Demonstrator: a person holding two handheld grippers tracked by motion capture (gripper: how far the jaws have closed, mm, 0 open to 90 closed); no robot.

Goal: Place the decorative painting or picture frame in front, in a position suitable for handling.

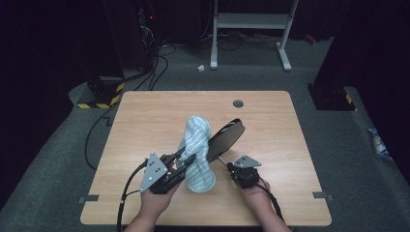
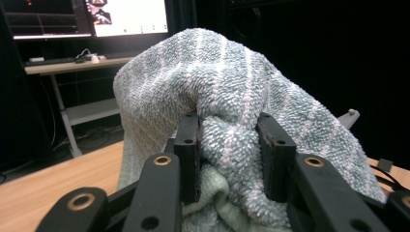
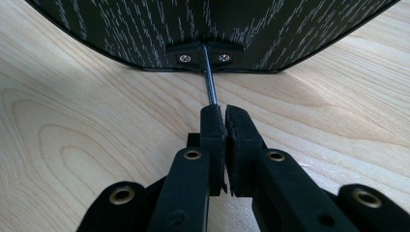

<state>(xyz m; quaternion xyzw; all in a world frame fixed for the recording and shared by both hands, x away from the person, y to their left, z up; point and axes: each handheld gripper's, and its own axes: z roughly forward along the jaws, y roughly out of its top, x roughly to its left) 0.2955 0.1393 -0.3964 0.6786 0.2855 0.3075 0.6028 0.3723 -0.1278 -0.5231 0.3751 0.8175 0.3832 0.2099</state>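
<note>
Here the left tongs, lifted off the tabletop, clamp the striped towel; the right tongs, held low, pinch the black pan's thin metal handle.

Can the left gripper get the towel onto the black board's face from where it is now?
Probably yes. The left gripper is shut on the striped towel, which already hangs against the black board; the right gripper holds the board tilted up by its thin metal rod, nothing between.
</note>
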